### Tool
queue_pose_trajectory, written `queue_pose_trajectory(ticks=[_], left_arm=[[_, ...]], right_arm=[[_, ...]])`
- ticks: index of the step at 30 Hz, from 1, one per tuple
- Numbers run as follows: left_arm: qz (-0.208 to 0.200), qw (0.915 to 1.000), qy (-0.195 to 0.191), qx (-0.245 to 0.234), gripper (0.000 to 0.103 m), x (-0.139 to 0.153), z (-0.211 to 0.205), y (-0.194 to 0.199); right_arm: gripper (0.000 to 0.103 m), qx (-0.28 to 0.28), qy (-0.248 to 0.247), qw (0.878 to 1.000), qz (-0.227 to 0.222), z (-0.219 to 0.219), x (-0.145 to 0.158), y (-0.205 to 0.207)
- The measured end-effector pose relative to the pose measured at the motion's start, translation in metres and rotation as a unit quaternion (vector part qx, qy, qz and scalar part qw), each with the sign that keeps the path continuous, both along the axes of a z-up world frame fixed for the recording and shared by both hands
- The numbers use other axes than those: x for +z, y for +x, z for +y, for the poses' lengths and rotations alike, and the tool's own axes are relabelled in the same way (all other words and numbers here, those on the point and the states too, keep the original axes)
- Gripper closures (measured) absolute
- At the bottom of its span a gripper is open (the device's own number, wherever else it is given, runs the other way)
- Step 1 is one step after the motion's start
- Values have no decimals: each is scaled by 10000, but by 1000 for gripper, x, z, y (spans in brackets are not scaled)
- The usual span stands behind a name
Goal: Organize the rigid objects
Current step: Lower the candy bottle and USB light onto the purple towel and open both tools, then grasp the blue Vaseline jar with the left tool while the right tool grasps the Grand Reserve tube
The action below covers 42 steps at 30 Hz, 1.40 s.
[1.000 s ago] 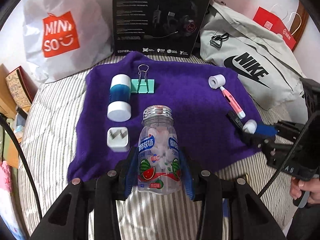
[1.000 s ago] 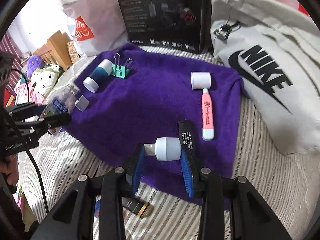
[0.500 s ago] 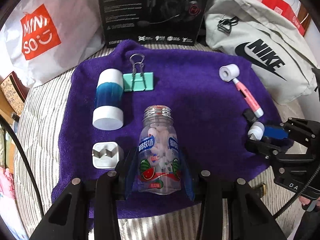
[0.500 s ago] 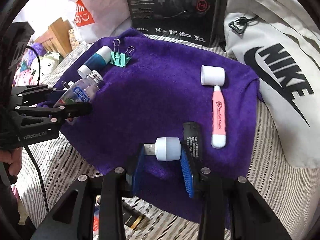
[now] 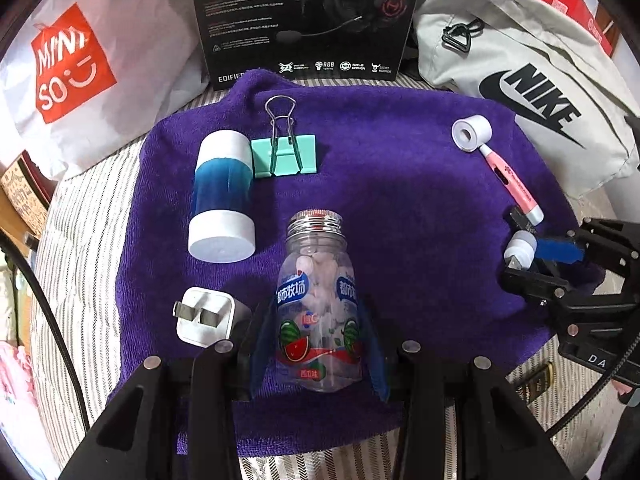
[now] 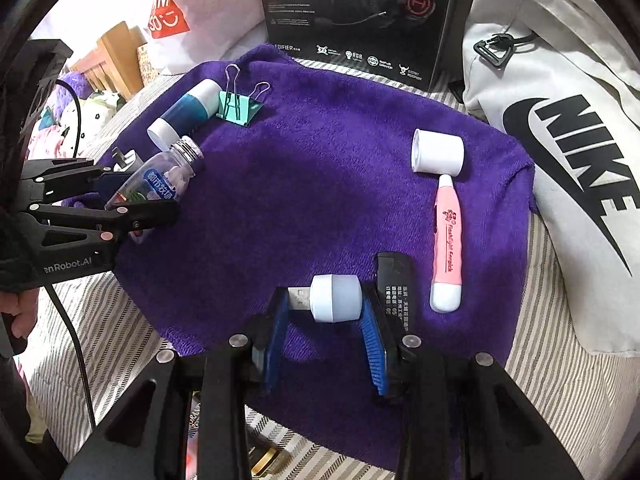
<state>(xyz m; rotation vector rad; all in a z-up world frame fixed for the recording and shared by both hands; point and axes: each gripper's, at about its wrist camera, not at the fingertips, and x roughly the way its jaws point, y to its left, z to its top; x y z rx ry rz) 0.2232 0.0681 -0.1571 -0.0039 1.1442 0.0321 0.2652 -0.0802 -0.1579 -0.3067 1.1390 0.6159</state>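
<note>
Left gripper (image 5: 318,344) clamped on a clear plastic candy bottle (image 5: 318,300); blue pads press both sides of its lower body; bottle has a silver screw cap, a watermelon label, and white candy pieces inside filling most of it; it sits low over the near edge of the purple towel (image 5: 400,200), cap pointing away from the camera; whether it touches the towel, cannot tell.

Right gripper (image 6: 326,320) clenched on a small white USB plug light (image 6: 334,298), held crosswise; metal plug against the left pad, white dome end against the right pad; it hangs just over the towel's near edge.

On the towel, left side: blue cylinder container with white ends (image 5: 222,196) lying on its side, contents not visible; mint green binder clip (image 5: 285,154) just beside its far end, wire handles pointing away; white wall charger plug (image 5: 204,316) lying prongs up, just beside the left gripper's left finger.

Right side: white tape roll (image 6: 438,152) touching the tip of a pink flashlight earpick pen (image 6: 447,244); black rectangular stick with printed text (image 6: 394,276) lying just beside the pen and right behind the right gripper's right pad.

Behind the towel: black Edifier headset box (image 5: 304,20) standing upright; white Miniso bag (image 5: 80,64) to its left, grey Nike bag (image 6: 560,140) to its right; everything on a striped bedsheet (image 6: 560,380).
</note>
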Motion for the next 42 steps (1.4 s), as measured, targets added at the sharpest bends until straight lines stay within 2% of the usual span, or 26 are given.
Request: queue_pose_trajectory(ticks=[4, 7, 13, 16, 19, 25, 27, 34, 38, 42], left_arm=[[-9, 9999, 126, 3, 64, -1, -4, 2], [-34, 10000, 72, 54, 64, -2, -3, 3], [-6, 10000, 67, 47, 63, 0, -3, 1], [35, 10000, -26, 49, 59, 2, 0, -5], [104, 9999, -78, 57, 54, 4, -2, -12], [114, 9991, -357, 216, 53, 12, -2, -26], [59, 9986, -459, 249, 53, 19, -2, -34], [-235, 9986, -457, 85, 46, 48, -26, -77], [-319, 9983, -492, -51, 46, 52, -52, -96], [-253, 9978, -565, -236, 46, 42, -81, -106]], right_arm=[[67, 46, -44, 10000, -43, 1, -1, -1], [66, 70, -131, 9998, -133, 4, -1, -4], [65, 176, 21, 9998, -129, -1, -1, -5], [64, 274, 0, 9995, -132, -1, -1, -7], [60, 196, 33, 9998, 49, -6, 2, -6], [57, 117, -102, 9999, -28, -13, 14, -16], [51, 13, -129, 9998, -116, -20, 23, -23], [45, -548, 123, 9981, -251, -66, 53, -53], [45, -913, 313, 9950, -267, -99, 62, -79], [45, -1265, 449, 9908, -148, -129, 60, -101]])
